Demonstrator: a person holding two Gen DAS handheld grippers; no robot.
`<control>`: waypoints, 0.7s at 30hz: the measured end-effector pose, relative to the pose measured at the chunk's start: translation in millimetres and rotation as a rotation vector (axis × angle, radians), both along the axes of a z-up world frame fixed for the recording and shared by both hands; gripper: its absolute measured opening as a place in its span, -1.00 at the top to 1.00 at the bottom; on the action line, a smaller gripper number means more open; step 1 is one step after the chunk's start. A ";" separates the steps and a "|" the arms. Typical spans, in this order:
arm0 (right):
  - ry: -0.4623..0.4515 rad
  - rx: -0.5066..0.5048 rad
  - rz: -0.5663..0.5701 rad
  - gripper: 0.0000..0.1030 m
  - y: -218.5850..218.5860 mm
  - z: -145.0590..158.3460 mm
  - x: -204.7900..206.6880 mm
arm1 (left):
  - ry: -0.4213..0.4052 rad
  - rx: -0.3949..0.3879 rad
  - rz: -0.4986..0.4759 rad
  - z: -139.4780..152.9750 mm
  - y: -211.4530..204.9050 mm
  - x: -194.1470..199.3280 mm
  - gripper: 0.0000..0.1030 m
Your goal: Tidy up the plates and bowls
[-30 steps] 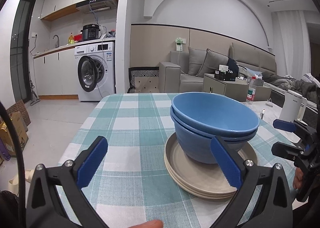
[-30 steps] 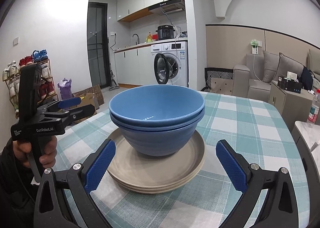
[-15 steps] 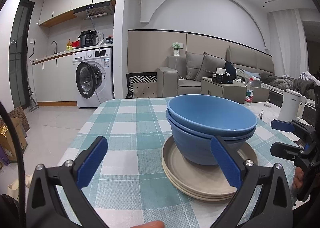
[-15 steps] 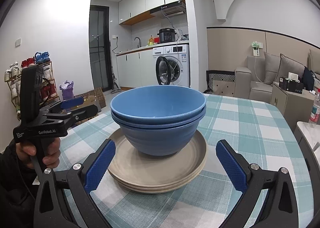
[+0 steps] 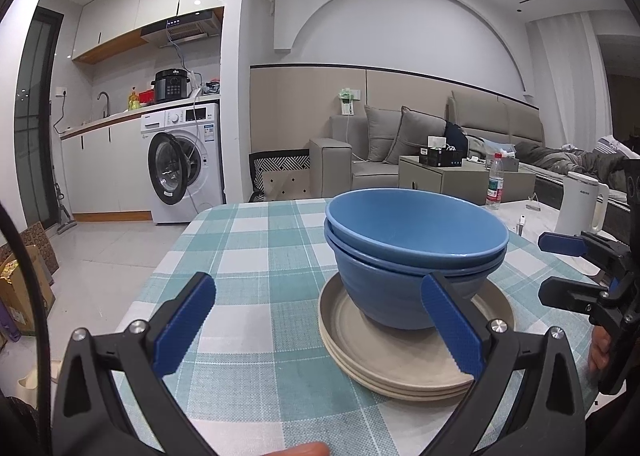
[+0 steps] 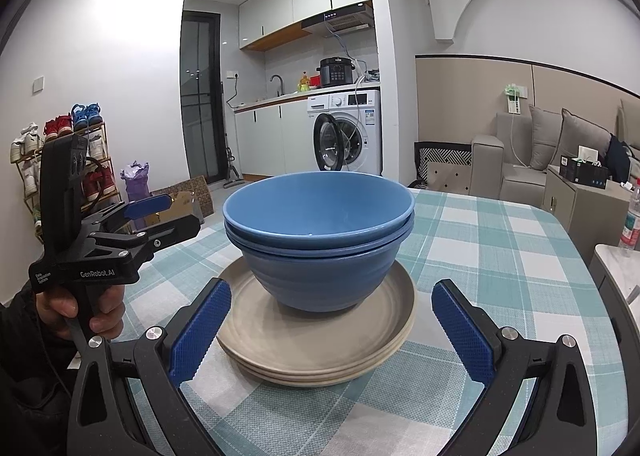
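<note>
Bowls (image 6: 320, 240) nested on plates (image 6: 316, 340), stack looks done.
Both grippers, left gripper (image 5: 316, 328) and right gripper (image 6: 332, 332), spread apart, empty; withdraw straight, avoid nudging.

Two nested blue bowls (image 5: 412, 256) sit on a stack of beige plates (image 5: 400, 360) on the checked counter (image 5: 256, 256). The left hand-held gripper (image 5: 318, 330) hovers near them, blue pads (image 5: 182, 324) wide apart and empty. At the right edge, the right hand-held gripper (image 5: 558, 268) also gapes.
</note>
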State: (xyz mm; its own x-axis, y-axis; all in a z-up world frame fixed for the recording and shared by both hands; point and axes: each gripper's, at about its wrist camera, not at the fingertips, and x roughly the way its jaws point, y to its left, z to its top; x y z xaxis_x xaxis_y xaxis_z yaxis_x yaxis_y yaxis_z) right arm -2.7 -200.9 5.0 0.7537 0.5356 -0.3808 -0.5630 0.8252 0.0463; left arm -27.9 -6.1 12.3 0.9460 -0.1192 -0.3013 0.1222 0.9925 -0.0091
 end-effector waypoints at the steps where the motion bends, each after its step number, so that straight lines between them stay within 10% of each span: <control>1: 0.000 0.000 0.001 -0.99 0.2 -0.1 0.3 | 0.002 0.000 -0.001 0.0 0.0 0.1 -1.00; 21: -0.003 0.000 0.004 -0.99 0.0 0.6 -0.7 | 0.008 0.009 -0.013 -1.3 -2.9 -1.7 -1.00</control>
